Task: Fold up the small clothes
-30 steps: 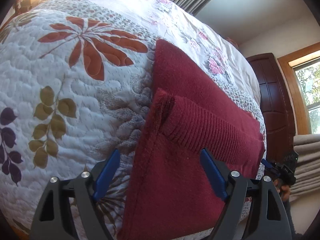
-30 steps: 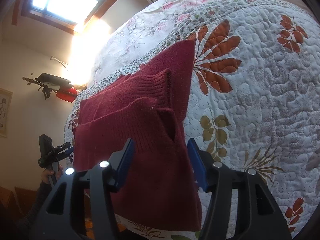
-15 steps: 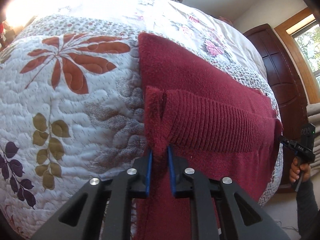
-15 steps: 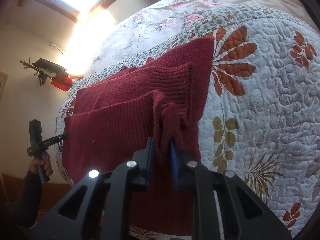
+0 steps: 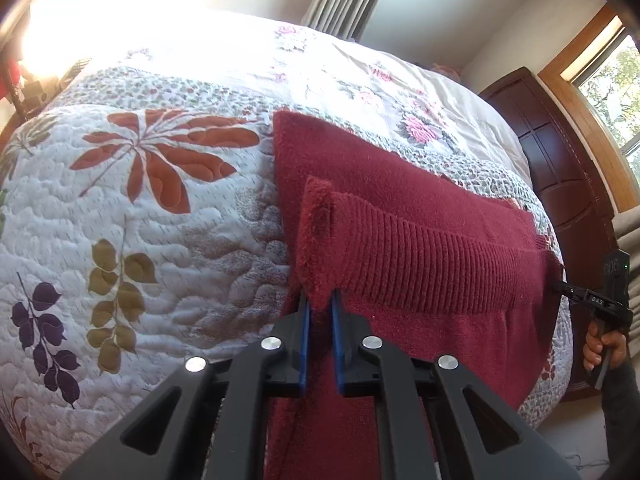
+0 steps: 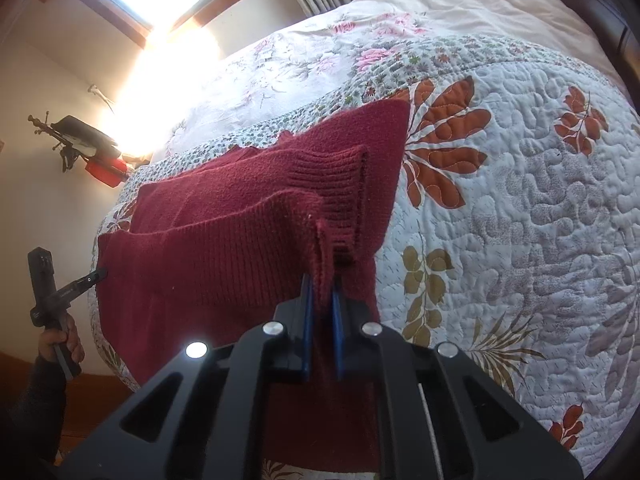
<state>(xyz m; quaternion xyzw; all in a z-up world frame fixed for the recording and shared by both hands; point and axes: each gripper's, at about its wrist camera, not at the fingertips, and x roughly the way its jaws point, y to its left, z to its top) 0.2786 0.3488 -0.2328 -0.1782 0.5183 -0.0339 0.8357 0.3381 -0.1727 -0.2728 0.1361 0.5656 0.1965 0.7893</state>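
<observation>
Both grippers' fingers point(image 5: 303, 320) point(image 6: 306, 300) pinched together

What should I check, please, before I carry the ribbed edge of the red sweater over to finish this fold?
1. Left hand-held gripper shut on the red sweater: ok.
2. Right hand-held gripper shut on its corner: ok.
3. Ribbed edge lifted evenly between the two corners: ok, it spans across without deep sag.
4. Only the wanted layers pinched: cannot tell.
5. Sweater body flat on the quilt: ok, no big wrinkles seen.
6. Quilt beyond the sweater free for landing: ok.
</observation>
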